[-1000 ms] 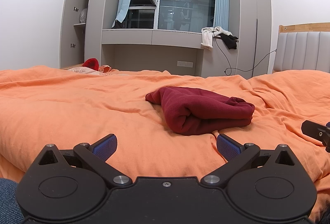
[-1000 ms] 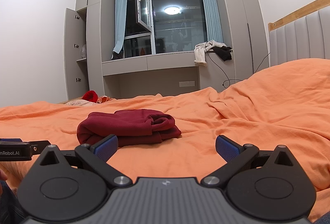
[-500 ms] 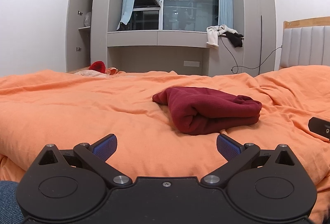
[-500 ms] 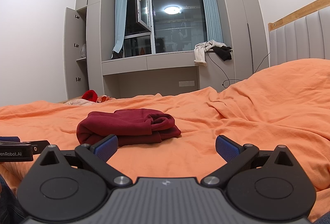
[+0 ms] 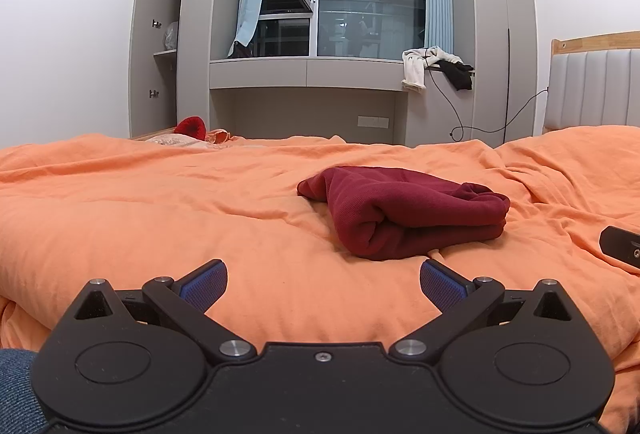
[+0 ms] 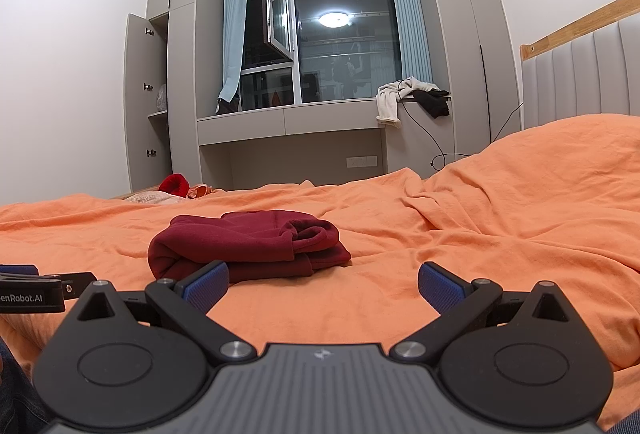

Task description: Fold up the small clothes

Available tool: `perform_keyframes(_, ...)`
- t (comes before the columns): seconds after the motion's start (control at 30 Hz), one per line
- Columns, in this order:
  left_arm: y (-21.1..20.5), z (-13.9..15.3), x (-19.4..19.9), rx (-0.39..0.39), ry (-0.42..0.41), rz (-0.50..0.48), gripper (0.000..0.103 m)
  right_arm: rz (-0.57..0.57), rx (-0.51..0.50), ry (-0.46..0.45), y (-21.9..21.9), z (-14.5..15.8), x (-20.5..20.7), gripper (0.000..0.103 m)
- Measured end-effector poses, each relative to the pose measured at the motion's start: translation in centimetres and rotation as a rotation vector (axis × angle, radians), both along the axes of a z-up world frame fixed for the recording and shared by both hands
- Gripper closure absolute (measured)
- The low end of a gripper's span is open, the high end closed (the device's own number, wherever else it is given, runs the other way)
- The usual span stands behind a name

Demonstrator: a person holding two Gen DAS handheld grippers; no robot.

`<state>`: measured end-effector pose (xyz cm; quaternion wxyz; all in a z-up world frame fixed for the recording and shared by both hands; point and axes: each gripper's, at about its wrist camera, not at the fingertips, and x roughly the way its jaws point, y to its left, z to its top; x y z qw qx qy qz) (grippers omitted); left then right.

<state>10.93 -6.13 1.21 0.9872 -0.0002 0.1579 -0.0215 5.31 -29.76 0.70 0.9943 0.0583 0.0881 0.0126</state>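
My left gripper [image 5: 323, 284] is spread wide and holds nothing; my right gripper [image 6: 323, 284] is likewise released. The folded maroon garment [image 5: 404, 216] lies on the orange bedspread [image 5: 160, 218] just ahead, right of my left fingers, left of my right.

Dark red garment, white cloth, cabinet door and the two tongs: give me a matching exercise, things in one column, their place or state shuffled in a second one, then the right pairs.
Things
1. dark red garment
2. white cloth
3. cabinet door
4. left tongs and right tongs

Place or state
A. swung open
B. hanging over the window ledge
C. wide open, holding nothing
D. folded, lying on the orange bedspread

Pairs: 1-D, 2-B, 3-A, 4-C
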Motion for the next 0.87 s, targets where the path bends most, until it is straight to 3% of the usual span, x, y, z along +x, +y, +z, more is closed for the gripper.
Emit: perform_keyframes(0.87, -0.09, -0.08, -0.1, 0.005, 0.0, -0.011, 0.001, 0.0, -0.003, 0.002, -0.26, -0.05, -0.19, 0.0)
